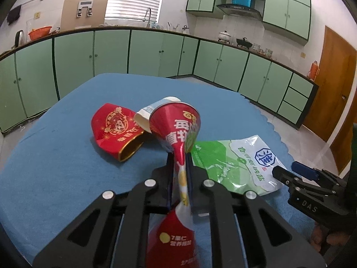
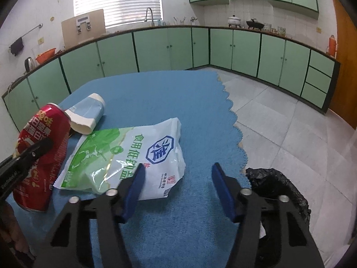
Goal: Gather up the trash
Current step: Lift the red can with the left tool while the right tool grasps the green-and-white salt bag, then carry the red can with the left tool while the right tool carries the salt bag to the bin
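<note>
Starting at the left of the blue cloth (image 1: 55, 160), a crumpled red cup with gold print (image 1: 116, 131) is lying on its side, its gold-rimmed mouth turned toward you. Just beside it to the right, a pale blue and white paper cup (image 2: 88, 115) is also lying on its side, its crushed rim touching the can.

You are holding the red can (image 1: 176, 134) in your left gripper (image 1: 179, 156). Its jaws are clenching the can's middle so tightly that the metal is pinched flat between them, with the can's round end flaring out beyond the fingertips. In the right wrist view the can is standing tilted at the left edge, with one black finger (image 2: 38, 148) lying across it.

Next to the right, the green and white plastic bag (image 2: 125, 156) is lying flat on the cloth, just beside the can.

Your right gripper (image 2: 176, 172) is hovering low over the cloth with its jaws spread apart and gripping nothing. Its left blue pad (image 2: 133, 189) is overlapping the bag's near corner, though you cannot tell if it is touching; the right pad is over bare cloth.

At the far right, off the cloth's scalloped edge, a black bin bag (image 2: 276, 187) is sitting open below the table.
</note>
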Demonstrator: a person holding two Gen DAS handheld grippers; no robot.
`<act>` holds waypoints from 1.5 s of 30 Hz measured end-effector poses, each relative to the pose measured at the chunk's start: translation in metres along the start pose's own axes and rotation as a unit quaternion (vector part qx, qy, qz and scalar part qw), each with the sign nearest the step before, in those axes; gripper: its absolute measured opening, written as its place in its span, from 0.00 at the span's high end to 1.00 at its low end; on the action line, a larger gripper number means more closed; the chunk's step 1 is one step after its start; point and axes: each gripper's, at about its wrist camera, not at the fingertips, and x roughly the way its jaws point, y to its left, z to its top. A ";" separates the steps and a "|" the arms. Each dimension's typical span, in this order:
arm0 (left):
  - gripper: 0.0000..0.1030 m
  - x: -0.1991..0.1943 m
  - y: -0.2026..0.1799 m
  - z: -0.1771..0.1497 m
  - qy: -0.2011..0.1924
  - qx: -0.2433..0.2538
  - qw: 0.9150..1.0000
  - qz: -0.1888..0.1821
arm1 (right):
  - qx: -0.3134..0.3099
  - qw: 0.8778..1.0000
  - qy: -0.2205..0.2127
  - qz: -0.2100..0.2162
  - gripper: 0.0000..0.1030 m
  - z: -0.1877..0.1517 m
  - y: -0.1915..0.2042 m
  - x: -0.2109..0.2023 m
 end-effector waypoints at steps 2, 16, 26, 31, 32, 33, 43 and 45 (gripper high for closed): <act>0.91 0.002 -0.001 -0.001 0.002 0.003 1.000 0.001 | -0.001 1.000 0.006 0.008 0.65 -0.001 0.000 0.002; 0.92 0.003 0.003 0.003 0.016 -0.010 1.000 -0.003 | -0.016 0.998 -0.048 0.030 0.97 0.014 -0.002 -0.037; 0.94 -0.016 -0.017 0.015 -0.004 0.003 0.999 -0.032 | -0.017 0.995 -0.095 0.011 0.98 0.040 -0.015 -0.087; 0.94 -0.022 -0.039 0.023 -0.015 0.017 0.998 -0.055 | -0.013 0.993 -0.113 -0.005 0.98 0.048 -0.026 -0.106; 0.95 -0.023 -0.044 0.025 -0.017 0.020 0.998 -0.060 | -0.011 0.993 -0.118 -0.009 0.98 0.049 -0.029 -0.110; 0.95 -0.023 -0.050 0.027 -0.018 0.023 0.997 -0.066 | -0.010 0.992 -0.122 -0.014 0.98 0.050 -0.032 -0.114; 0.96 -0.020 -0.114 0.042 -0.036 0.057 0.989 -0.133 | 0.018 0.988 -0.137 -0.065 0.98 0.048 -0.072 -0.140; 0.96 -0.017 -0.131 0.042 -0.035 0.065 0.986 -0.150 | 0.023 0.987 -0.137 -0.078 0.98 0.045 -0.082 -0.145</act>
